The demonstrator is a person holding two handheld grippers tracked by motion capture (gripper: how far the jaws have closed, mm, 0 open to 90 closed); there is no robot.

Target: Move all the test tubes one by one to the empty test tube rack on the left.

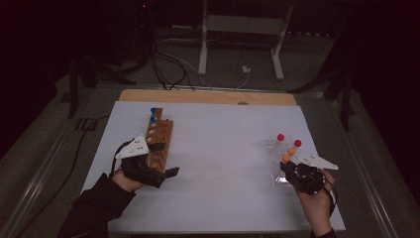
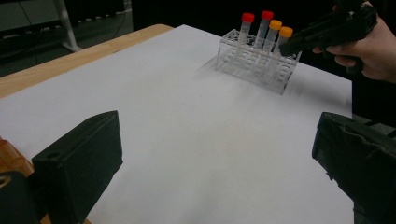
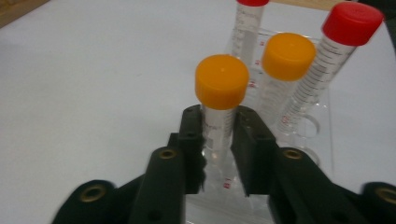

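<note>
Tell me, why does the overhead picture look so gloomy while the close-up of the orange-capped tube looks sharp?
High view: dim, the room beyond the white sheet nearly black. Right gripper view: bright and close, the nearest orange-capped tube crisp between the right tongs, the picture's bottom edge soft. Left gripper view: its own tongs blurred.

Wooden rack at table's left, clear rack right — four tubes inside.

White table cover — floor cables, metal stand.
</note>
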